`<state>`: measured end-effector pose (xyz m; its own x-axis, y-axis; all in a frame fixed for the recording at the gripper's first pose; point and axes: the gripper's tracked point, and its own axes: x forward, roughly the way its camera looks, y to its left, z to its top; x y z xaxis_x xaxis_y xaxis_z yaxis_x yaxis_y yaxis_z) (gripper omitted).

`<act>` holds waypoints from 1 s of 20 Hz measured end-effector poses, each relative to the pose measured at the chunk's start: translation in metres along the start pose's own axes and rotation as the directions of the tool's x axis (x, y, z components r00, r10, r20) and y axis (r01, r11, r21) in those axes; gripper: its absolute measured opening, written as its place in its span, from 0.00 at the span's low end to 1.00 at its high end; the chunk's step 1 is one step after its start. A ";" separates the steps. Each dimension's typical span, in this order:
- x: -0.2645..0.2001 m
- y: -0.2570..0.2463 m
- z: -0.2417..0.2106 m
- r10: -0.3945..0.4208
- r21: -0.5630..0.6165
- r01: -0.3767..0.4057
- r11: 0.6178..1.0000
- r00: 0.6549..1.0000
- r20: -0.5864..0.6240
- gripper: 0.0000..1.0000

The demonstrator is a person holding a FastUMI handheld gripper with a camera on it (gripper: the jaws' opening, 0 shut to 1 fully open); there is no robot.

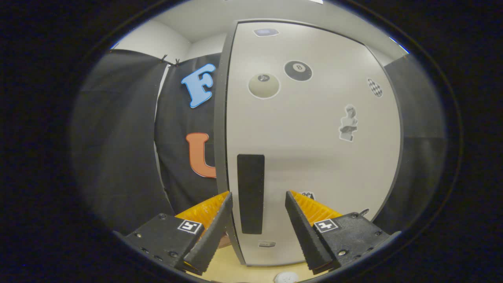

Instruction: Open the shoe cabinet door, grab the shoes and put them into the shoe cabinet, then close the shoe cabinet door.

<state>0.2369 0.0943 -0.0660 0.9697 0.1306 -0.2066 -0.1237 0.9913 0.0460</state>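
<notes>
The shoe cabinet's pale door (314, 149) stands straight ahead, shut as far as I can see, with several stickers on it. A tall black handle (250, 192) sits near the door's left edge (221, 118). My gripper (257, 196) is open, its fingertips on either side of the handle and close to the door; I cannot tell if they touch it. A bit of a white shoe (286, 277) peeks out low between the fingers, on the wooden floor (232, 267).
Black cloth walls (118, 149) hang to the left of the cabinet and to its right (420, 157). White room walls and ceiling show above the cloth.
</notes>
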 end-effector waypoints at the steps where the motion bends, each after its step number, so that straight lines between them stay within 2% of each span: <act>1: 0.004 0.000 -0.002 0.010 0.033 -0.010 0.999 1.000 -0.020 0.76; 2: 0.007 0.004 0.000 0.035 0.052 -0.034 0.998 0.999 -0.023 0.68; 3: 0.008 0.007 -0.002 0.035 0.035 -0.034 0.999 0.999 -0.035 0.55; 5: 0.012 0.002 -0.003 -0.007 -0.034 0.006 0.999 0.999 -0.033 0.41; 11: 0.009 0.001 -0.007 -0.012 -0.026 0.010 1.000 0.996 -0.091 0.29; 14: 0.007 0.000 -0.007 -0.021 -0.043 0.016 0.999 0.994 -0.107 0.27; 20: -0.016 -0.001 -0.009 0.050 -0.044 -0.057 0.997 0.989 -0.136 0.26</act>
<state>0.2197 0.0916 -0.0720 0.9246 0.1816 -0.3348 -0.1875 0.9821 0.0149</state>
